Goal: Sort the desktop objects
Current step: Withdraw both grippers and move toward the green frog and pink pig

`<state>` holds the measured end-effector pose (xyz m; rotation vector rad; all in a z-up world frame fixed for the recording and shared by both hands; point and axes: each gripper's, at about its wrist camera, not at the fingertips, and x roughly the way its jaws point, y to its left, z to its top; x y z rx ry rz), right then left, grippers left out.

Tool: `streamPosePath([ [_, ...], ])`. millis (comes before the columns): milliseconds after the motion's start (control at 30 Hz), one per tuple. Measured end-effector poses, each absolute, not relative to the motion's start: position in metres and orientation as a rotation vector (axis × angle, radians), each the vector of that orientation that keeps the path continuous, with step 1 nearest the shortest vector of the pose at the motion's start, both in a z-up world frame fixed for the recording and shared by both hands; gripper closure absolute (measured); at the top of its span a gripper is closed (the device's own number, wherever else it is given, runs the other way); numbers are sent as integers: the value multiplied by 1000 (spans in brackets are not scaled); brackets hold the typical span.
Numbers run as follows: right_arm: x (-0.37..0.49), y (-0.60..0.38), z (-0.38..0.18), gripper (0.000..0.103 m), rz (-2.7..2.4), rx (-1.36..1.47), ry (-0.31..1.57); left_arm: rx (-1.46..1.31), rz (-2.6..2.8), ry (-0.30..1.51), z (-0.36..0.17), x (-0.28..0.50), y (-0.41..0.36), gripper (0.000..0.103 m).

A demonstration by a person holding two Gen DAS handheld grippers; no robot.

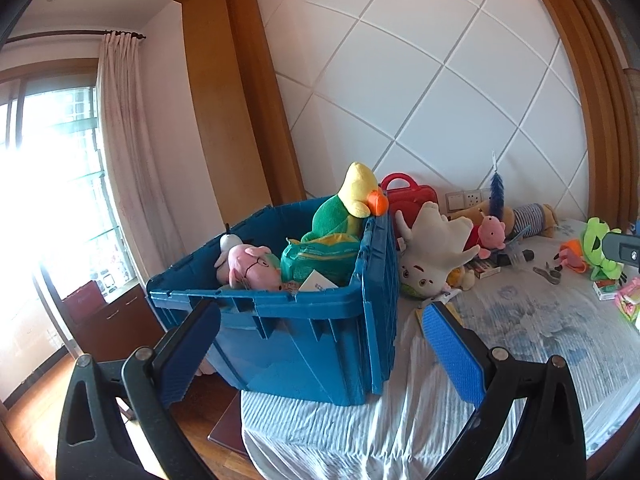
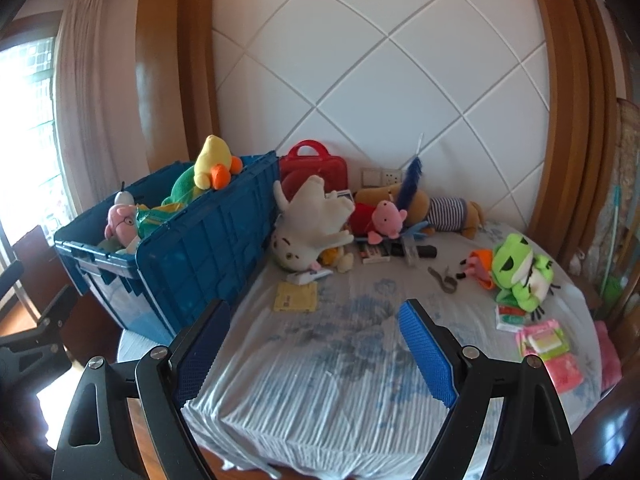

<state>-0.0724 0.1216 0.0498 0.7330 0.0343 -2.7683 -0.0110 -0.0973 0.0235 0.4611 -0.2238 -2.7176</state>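
Both tools hang wide and empty: left tool (image 1: 320, 344) faces the blue crate (image 1: 304, 320) packed with plush toys, right tool (image 2: 316, 344) hovers over the cloth-covered counter (image 2: 320, 360), the frog plush (image 2: 520, 276) lying far right.

A home bedroom: a padded white wall panel (image 2: 384, 80) framed in wood, a curtain (image 1: 120, 128) at the window, and plush toys strewn across a cloth-covered bed (image 2: 320, 360).
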Motion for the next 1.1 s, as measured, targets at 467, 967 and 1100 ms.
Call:
streamPosePath([
  [467,-80,110,47,14,-2797,761,33,484,-2744,-227,21,-23,-108,0],
  [967,-87,115,47,14,-2812,774,50,475,-2759,-236,24,-29,-102,0],
  [1100,-90,118,46,14,-2810,778,49,479,-2759,-233,24,-32,-99,0],
])
